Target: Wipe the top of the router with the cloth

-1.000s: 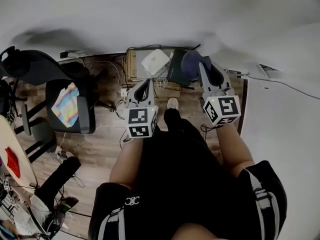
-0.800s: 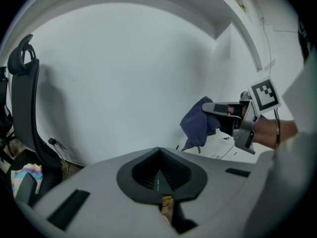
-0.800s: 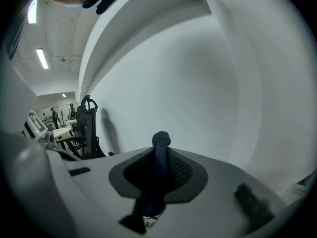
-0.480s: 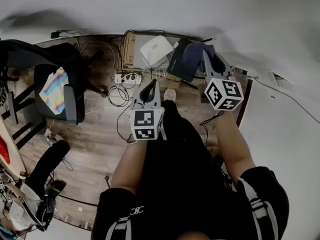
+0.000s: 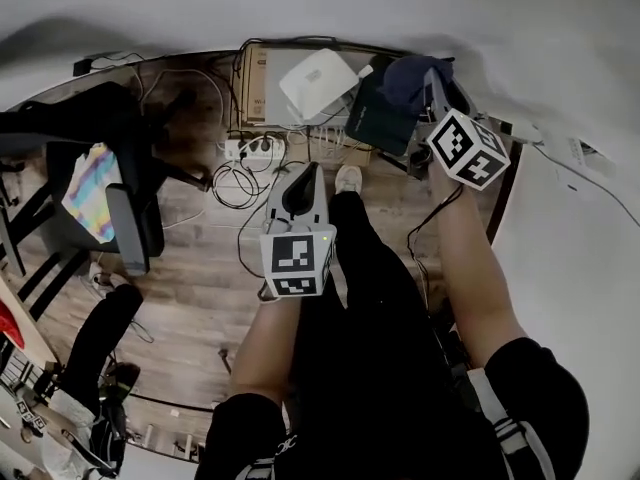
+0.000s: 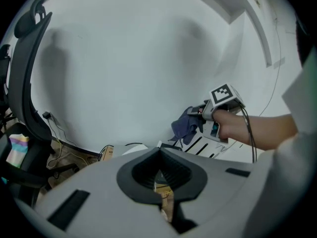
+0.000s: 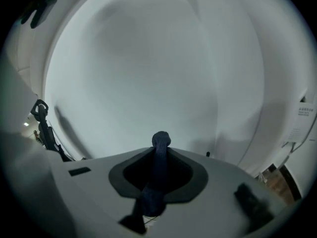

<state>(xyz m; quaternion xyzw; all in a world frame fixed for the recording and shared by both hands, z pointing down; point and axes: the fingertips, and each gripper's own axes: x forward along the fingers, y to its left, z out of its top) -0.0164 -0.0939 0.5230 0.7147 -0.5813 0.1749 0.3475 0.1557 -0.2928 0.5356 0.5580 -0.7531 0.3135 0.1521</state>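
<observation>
Near the router (image 5: 318, 83), right hand-held gripper (image 7: 158, 155) pinches cloth (image 7: 161, 139) (its view shows); left hand-held gripper (image 6: 159, 152) closed.

My left tongs (image 5: 303, 183) sit close in front of me and point forward, jaws pressed together with nothing between them. My bare left forearm (image 5: 262, 340) runs straight back from them toward my body. My right tongs (image 5: 436, 86) reach farther forward and off to the right, with my right forearm (image 5: 468, 268) stretched out behind them. Their jaws are clamped on a fold of the cloth (image 7: 160, 142), which pokes out past the tips.
</observation>
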